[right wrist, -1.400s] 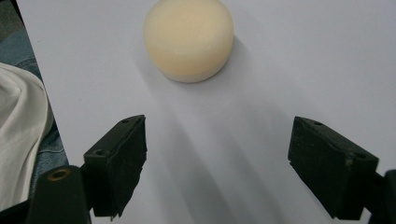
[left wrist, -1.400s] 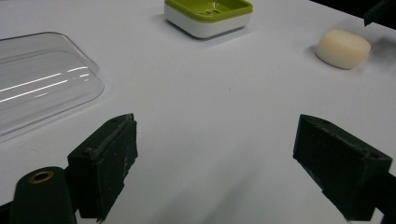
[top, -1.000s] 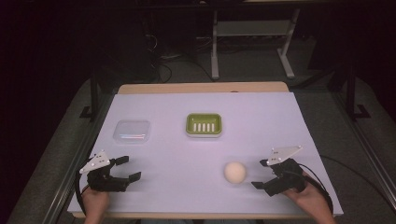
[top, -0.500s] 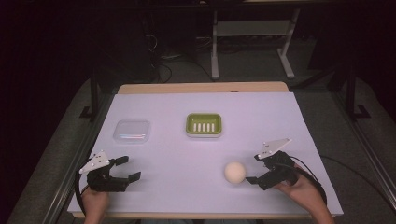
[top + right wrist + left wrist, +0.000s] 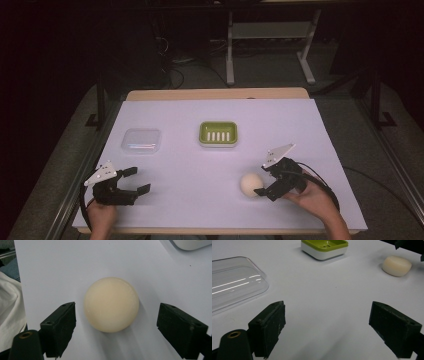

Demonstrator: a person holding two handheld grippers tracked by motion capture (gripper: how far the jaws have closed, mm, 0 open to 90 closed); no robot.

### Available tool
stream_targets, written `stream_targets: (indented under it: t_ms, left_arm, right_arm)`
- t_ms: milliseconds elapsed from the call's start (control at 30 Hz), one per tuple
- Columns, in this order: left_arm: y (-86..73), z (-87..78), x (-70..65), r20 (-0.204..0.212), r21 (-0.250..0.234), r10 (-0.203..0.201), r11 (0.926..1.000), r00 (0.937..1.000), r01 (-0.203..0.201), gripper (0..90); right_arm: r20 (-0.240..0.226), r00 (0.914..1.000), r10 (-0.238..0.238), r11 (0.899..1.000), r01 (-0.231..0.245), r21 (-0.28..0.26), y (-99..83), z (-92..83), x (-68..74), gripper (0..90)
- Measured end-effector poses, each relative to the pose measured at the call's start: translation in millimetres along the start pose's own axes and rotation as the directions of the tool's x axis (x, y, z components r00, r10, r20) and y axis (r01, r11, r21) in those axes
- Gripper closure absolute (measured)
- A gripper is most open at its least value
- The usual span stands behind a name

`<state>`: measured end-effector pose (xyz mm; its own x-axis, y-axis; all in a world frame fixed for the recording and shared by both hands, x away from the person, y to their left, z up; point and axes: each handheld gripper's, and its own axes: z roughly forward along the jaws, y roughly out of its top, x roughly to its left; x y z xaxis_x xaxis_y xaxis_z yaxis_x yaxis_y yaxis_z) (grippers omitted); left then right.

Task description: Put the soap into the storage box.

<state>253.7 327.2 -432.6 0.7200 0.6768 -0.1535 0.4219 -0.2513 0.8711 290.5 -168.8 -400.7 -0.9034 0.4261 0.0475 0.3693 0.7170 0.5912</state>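
Note:
A round cream soap bar [image 5: 248,184] lies on the white table toward the front right. My right gripper [image 5: 263,180] sits just right of it, low over the table. In the right gripper view the soap bar [image 5: 111,304] lies just ahead of my right gripper [image 5: 117,322] and partly between the open jaws, which have just been opening; neither pad touches it. My left gripper [image 5: 140,180] rests at the front left, open and empty. The left gripper view shows my left gripper [image 5: 328,325] over bare table, with the soap bar [image 5: 397,265] far off.
A green and white soap dish [image 5: 218,134] stands mid-table, and a clear plastic lid [image 5: 142,140] lies to its left. The lid [image 5: 234,280] and dish [image 5: 324,247] lie beyond the left jaws. The table's front edge [image 5: 215,231] runs close under both hands.
My right gripper has slid left up to the soap bar and its jaws have spread wider. The left gripper and the soap have not moved.

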Motion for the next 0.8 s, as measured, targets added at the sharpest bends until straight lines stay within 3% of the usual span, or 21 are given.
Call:
stream_targets:
  t_ms: [333, 800]
  left_arm:
    - [0.3, 0.3, -0.4, 0.001, -0.001, 0.0, 1.0, 1.0, 0.0, 13.2]
    - [1.9, 1.0, 0.0, 0.005, -0.003, 0.005, 1.0, 1.0, -0.005, 13.1]
  right_arm:
    - [-0.019, 0.9976, -0.067, 0.997, 0.068, 0.027, 13.8, 11.0, 0.1, 14.8]
    - [-0.036, 0.9978, -0.056, 0.996, 0.058, 0.063, 10.0, 28.5, -1.3, 15.1]
